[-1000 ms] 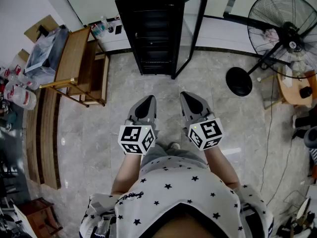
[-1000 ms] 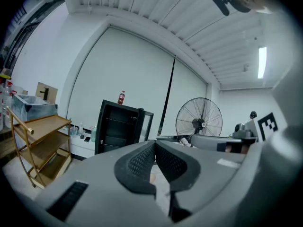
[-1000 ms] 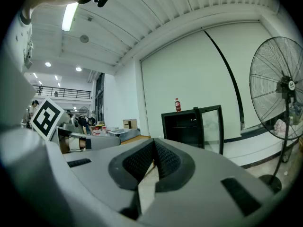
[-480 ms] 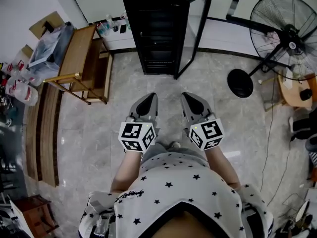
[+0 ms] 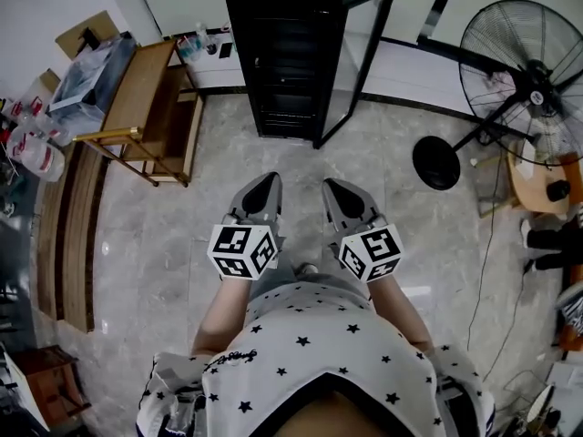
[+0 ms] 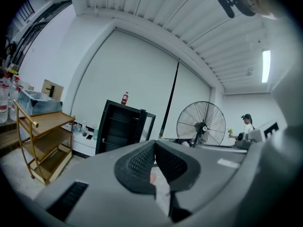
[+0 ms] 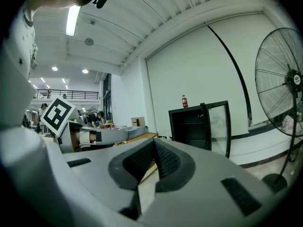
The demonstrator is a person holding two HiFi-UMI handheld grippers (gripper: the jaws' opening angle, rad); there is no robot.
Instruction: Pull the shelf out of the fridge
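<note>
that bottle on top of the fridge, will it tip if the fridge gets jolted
The bottle stands upright, tall and narrow, on top of the fridge, so a jolt could well tip it. Being round, it would likely roll once down. It looks small, so probably light.

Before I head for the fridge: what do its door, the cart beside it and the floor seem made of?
The door: clear glass in a black frame; what's behind it shows through. The cart: brown wood-look shelves on a brass-coloured frame, probably metal. The floor: glossy grey marble-look tile, with seams and glare.
</note>
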